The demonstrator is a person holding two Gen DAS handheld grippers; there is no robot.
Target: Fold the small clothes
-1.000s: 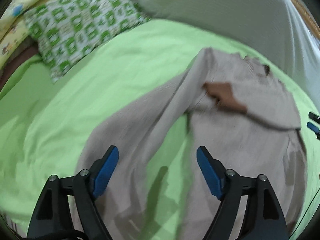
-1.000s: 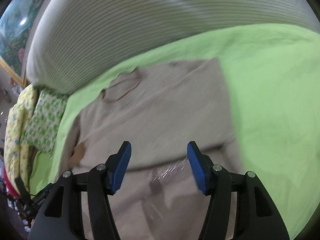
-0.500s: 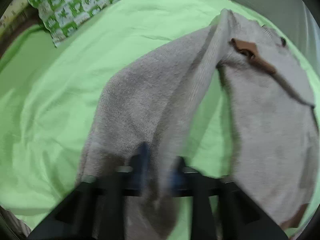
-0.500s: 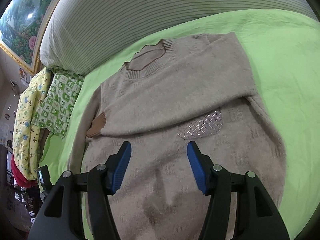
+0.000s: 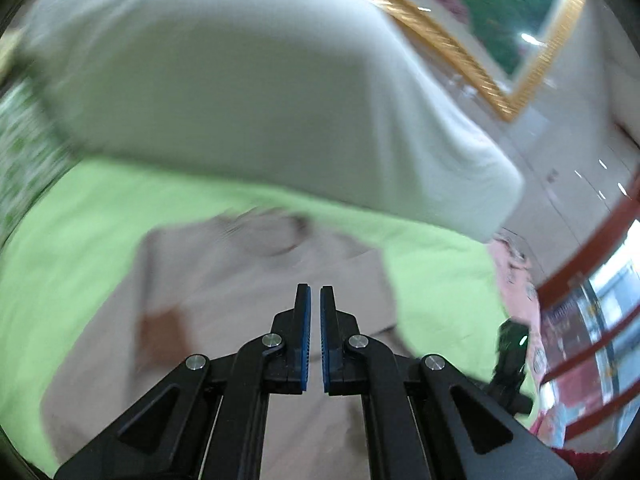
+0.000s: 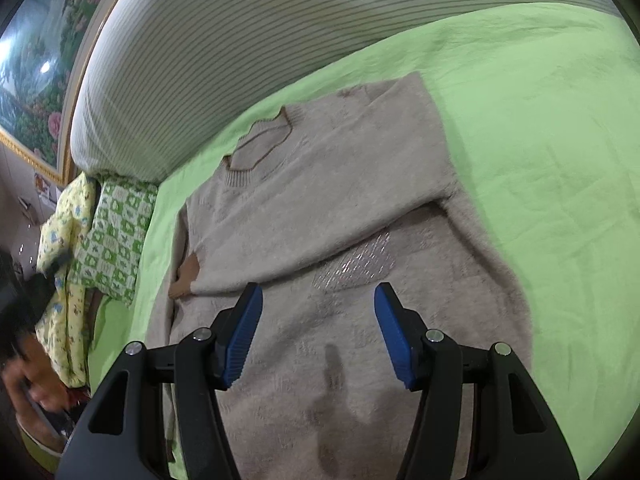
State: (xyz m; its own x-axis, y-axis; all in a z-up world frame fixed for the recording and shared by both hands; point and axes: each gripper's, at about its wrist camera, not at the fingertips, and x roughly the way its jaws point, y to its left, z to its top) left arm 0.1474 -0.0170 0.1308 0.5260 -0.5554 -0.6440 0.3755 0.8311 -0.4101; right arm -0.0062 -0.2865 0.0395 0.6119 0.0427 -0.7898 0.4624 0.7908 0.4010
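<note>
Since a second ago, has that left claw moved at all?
Yes. The left gripper has swung up: the grey headboard cushion and gold picture frame now fill its view, and its jaws have closed, holding nothing.

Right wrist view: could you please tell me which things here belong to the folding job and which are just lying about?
Belongs to the job:
beige sweater, one sleeve folded across its chest
right gripper, open above it
left gripper, closed, holding nothing visible

Just lying about:
green bedsheet
striped bolster
green patterned pillow
yellow blanket
framed painting
</note>
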